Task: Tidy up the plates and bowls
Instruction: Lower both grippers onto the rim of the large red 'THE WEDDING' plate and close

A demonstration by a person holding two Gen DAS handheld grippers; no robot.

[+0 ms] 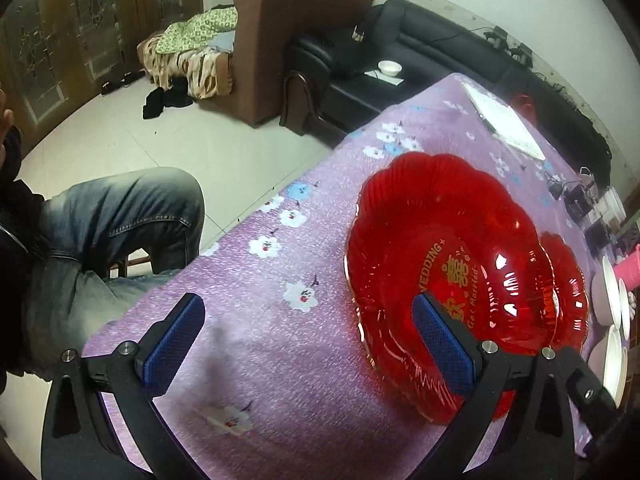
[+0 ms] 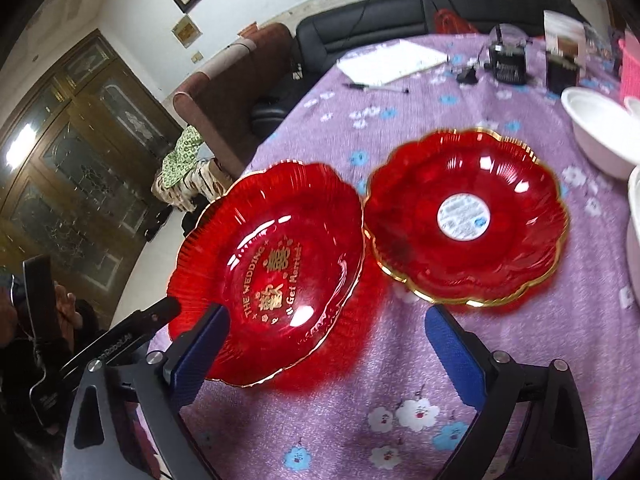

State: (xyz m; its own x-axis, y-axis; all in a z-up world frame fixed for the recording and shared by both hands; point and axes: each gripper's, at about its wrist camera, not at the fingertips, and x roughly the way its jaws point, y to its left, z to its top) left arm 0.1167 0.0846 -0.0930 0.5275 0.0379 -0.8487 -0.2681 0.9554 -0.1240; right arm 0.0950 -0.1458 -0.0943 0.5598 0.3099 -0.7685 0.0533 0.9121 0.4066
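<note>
Two red scalloped plastic plates lie side by side on the purple flowered table. The plate with gold wedding lettering [image 1: 448, 264] [image 2: 276, 272] is nearer the table's left edge. The plate with a round white sticker [image 2: 466, 216] lies to its right, and its rim shows in the left wrist view [image 1: 568, 276]. My left gripper [image 1: 308, 344] is open, its right finger over the wedding plate's near rim. My right gripper [image 2: 328, 352] is open and empty, its left finger over the wedding plate's near edge. White bowls [image 2: 600, 132] [image 1: 608, 300] stand at the right.
A white notepad [image 2: 392, 62] with a pen, black devices [image 2: 508, 64] and a pink basket [image 2: 630, 68] sit at the table's far end. A seated person's jeans [image 1: 120, 224] are left of the table. Sofas stand behind.
</note>
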